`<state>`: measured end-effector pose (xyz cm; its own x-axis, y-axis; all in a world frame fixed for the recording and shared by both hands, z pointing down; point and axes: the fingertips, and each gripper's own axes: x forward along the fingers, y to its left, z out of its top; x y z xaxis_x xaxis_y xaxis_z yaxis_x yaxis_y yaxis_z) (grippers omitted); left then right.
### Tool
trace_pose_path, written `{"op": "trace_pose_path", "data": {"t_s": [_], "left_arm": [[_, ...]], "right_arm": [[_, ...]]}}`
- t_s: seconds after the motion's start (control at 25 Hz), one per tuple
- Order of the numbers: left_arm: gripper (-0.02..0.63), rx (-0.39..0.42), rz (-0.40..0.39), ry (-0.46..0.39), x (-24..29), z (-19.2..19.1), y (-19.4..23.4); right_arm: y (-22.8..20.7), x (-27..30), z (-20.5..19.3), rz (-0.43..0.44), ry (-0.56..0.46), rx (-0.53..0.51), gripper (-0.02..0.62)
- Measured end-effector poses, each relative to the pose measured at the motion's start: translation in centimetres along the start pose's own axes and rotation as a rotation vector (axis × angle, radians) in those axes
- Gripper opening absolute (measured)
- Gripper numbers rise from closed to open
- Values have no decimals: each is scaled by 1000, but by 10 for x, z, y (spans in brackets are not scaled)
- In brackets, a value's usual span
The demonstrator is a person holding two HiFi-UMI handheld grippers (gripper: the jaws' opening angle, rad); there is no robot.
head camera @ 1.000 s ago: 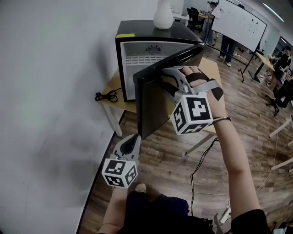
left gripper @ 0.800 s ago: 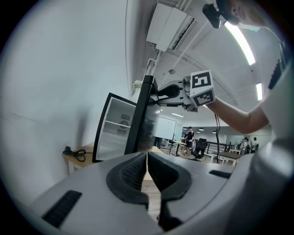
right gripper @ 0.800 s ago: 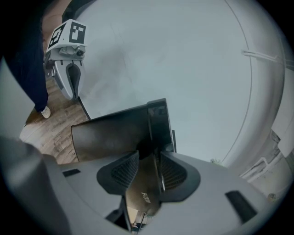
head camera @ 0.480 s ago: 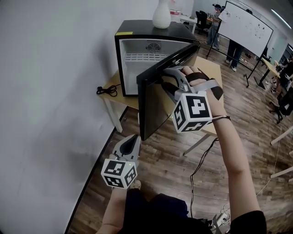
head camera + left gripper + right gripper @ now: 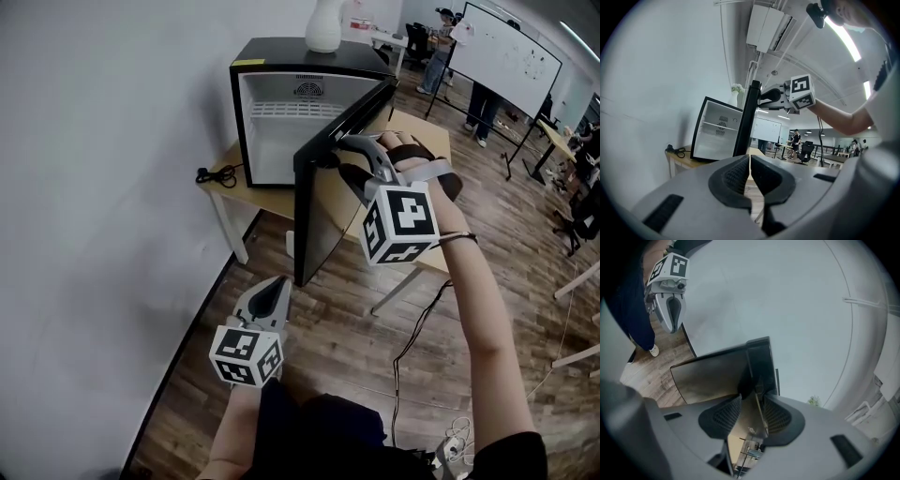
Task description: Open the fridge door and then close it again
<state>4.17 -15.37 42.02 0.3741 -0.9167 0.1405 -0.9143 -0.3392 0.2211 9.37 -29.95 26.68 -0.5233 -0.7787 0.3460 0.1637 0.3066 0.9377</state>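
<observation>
A black mini fridge (image 5: 281, 103) stands on a wooden table (image 5: 258, 199) with its white inside showing. Its door (image 5: 323, 211) is swung out towards me, edge on. My right gripper (image 5: 330, 152) is shut on the door's upper edge; in the right gripper view the edge of the door (image 5: 717, 376) runs between the pads of the right gripper (image 5: 752, 401). My left gripper (image 5: 278, 284) hangs low over the floor below the door, shut and holding nothing. In the left gripper view the left gripper (image 5: 749, 160) points at the fridge (image 5: 715, 133) and door (image 5: 747, 117).
A white vase (image 5: 323, 26) stands on the fridge top. A black cable (image 5: 214, 173) lies coiled on the table's left end. A white wall runs along the left. People and a whiteboard (image 5: 511, 56) are far back right. A cable (image 5: 412, 328) trails over the wooden floor.
The door has swung wider open with my right gripper on its top edge, so more of the fridge's inside shows. My left gripper stays low and shut.
</observation>
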Motion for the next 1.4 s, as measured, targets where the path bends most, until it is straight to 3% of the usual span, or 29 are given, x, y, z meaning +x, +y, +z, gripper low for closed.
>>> {"op": "trace_pose_path", "data": {"t_s": [0.64,1.4], "left_arm": [[9,33,-71,32,-4,-19,-70],[9,33,-119,27,-5,-25,-99]], "right_arm": [[20,-60,-57,-4,54,17,123],[29,-96,-115,23,115,38,126]]}}
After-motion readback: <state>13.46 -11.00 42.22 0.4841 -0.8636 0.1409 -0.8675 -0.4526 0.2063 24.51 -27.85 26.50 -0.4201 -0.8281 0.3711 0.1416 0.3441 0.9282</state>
